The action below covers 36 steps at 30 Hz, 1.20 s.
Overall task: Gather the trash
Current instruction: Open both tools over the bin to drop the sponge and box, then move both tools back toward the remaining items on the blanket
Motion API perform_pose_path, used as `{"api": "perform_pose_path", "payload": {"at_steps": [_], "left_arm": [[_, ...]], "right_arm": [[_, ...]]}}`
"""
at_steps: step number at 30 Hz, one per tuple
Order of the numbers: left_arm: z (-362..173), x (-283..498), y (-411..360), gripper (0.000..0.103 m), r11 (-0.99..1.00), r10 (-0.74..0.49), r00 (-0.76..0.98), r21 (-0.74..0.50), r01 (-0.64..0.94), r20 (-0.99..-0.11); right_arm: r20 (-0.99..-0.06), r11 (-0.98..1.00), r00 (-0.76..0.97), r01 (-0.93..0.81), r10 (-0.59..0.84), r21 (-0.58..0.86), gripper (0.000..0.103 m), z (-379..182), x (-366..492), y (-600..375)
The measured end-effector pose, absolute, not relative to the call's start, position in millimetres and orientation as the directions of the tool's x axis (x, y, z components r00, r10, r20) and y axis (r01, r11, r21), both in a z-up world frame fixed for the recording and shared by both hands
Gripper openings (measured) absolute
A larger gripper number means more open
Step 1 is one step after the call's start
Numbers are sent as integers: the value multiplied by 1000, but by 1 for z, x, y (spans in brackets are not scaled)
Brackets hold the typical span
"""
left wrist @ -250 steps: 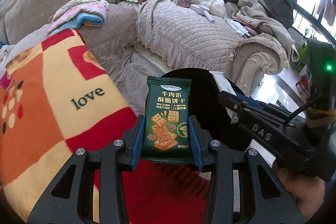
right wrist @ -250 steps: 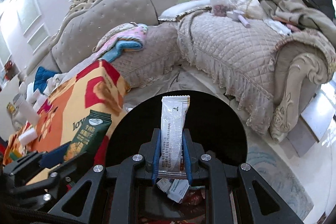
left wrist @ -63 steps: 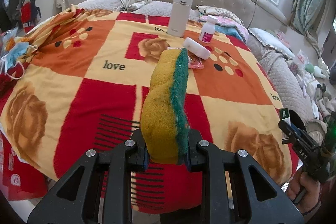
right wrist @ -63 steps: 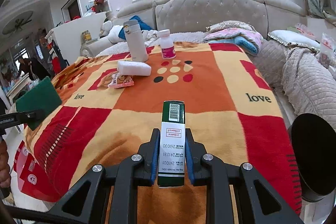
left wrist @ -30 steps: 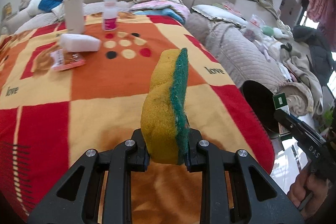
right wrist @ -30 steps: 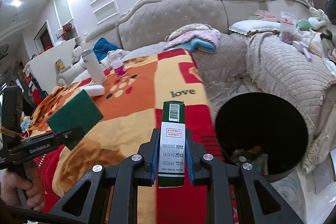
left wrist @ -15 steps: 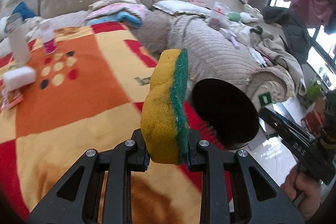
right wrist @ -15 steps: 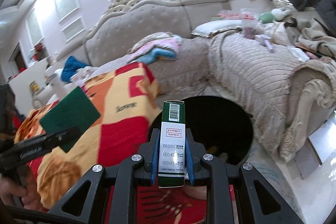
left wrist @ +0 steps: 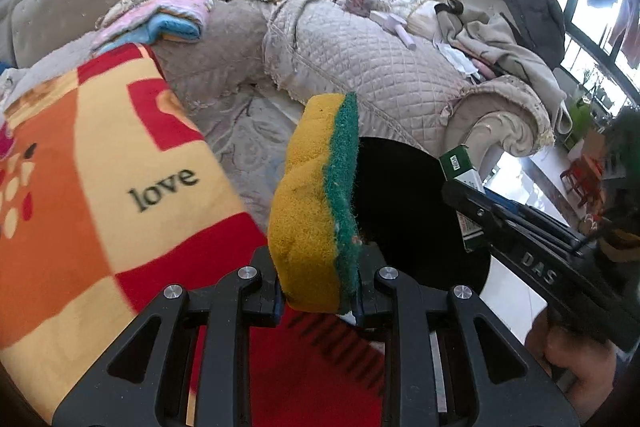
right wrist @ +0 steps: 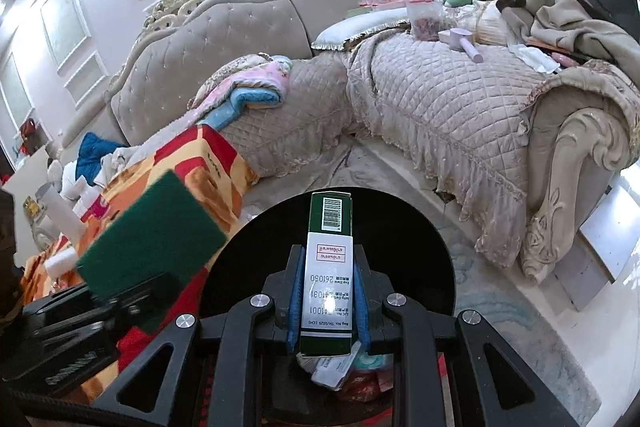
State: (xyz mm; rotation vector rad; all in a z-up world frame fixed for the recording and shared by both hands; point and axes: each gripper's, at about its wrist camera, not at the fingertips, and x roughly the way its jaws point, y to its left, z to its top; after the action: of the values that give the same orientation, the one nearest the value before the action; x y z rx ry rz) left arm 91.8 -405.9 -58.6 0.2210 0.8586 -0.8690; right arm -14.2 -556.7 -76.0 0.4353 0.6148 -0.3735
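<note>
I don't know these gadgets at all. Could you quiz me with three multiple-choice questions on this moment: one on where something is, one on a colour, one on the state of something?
1. Where is the black bin?
A. On the sofa
B. On the floor, beside the blanket-covered table and in front of the sofa
C. On top of the blanket

2. What colours is the sponge?
A. Pink and white
B. Yellow with a green scouring face
C. All blue

3. What state are the right tongs in?
A. Wide open, holding nothing
B. Lying on the sofa
C. Closed on a green and white box

Answers:
1. B, the right view shows its round rim on the floor between the blanket and the sofa.
2. B, both colours show between the left tongs.
3. C, the blue pads press on both sides of the box, above the bin.
</note>
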Motion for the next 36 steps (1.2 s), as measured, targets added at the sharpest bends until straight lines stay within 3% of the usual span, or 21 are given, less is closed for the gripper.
{"api": "perform_pose_path", "payload": {"at_steps": [9, 10, 12, 20, 24, 27, 29, 31, 36], "left_arm": [[-69, 94, -422, 24, 628, -590, 316, -176, 758, -743], [-70, 95, -422, 27, 627, -587, 315, -172, 760, -746], [-70, 95, -420, 32, 628, -581, 320, -163, 761, -748], [-58, 98, -378, 33, 670, -588, 353, -193, 717, -727], [-48, 98, -326, 33, 720, -568, 410, -189, 668, -714], [-42, 100, -269, 35, 771, -532, 467, -176, 613, -706], [-39, 104, -219, 51, 814, -491, 515, -160, 558, -702], [-38, 109, -173, 58, 852, -446, 567, -134, 506, -693], [-47, 144, -69, 59, 931, -310, 630, -92, 354, -712]], "right_arm": [[-623, 837, 752, 470, -214, 280, 21, -77, -6, -560], [-627, 832, 747, 480, -222, 277, 23, -78, -5, -561], [-625, 824, 746, 490, -228, 284, 42, -78, -4, -562], [-598, 797, 756, 523, -268, 303, 43, -71, -11, -563], [-555, 824, 780, 498, -288, 272, 43, -56, -13, -539], [-535, 884, 815, 399, -220, 244, 43, -47, -8, -501], [-539, 924, 829, 312, -151, 222, 44, -45, 2, -468], [-540, 960, 837, 216, -88, 179, 44, -45, 16, -430], [-562, 990, 827, 71, 8, 118, 45, -54, 46, -362]]}}
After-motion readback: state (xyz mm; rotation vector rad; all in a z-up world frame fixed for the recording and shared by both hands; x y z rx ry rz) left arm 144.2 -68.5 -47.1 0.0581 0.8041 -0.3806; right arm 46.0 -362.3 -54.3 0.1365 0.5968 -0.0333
